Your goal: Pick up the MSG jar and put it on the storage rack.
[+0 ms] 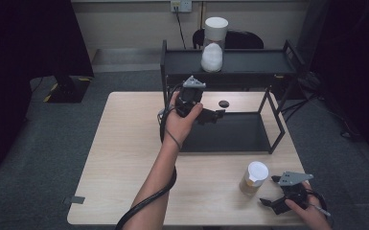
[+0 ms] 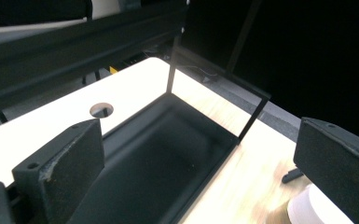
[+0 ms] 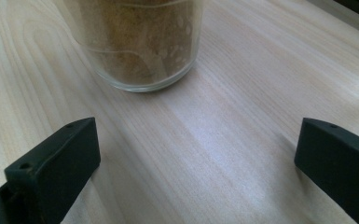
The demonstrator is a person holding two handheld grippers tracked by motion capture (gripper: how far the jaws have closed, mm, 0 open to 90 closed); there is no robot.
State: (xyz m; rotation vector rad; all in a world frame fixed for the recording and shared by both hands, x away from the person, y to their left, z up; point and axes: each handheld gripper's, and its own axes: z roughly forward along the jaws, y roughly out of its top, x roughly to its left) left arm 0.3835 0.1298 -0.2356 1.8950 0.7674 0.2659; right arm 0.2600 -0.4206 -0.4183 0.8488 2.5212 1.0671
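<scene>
Right gripper [image 1: 269, 190], at the lower right of the high view, rests low over the table [image 1: 124, 158] with its jaws spread wide and nothing between them. Just to its upper left stands a jar [image 1: 254, 178] of brown powder with a white lid, upright on the bare wood. In the right gripper view the jar's glass base [image 3: 140, 42] sits at the top centre of the frame, ahead of the jaws and apart from both, so no grasp has been made. Left gripper [image 1: 211, 115], at the centre of the high view, hangs over the left end of the lower tray of a black rack [image 1: 230, 72]; its jaws are likewise wide open and empty, and in the left gripper view they frame the dark tray [image 2: 168, 154] with a round hole [image 2: 101, 110] in the table beyond it. A second jar [image 1: 213, 44], holding white powder, stands upright on the rack's top shelf. Judged from this layout, the work is partly done: one jar is already shelved, and the brown one has yet to be gripped, lifted and set on the rack. The right gripper is placed for the approach; the closing move has not begun.
</scene>
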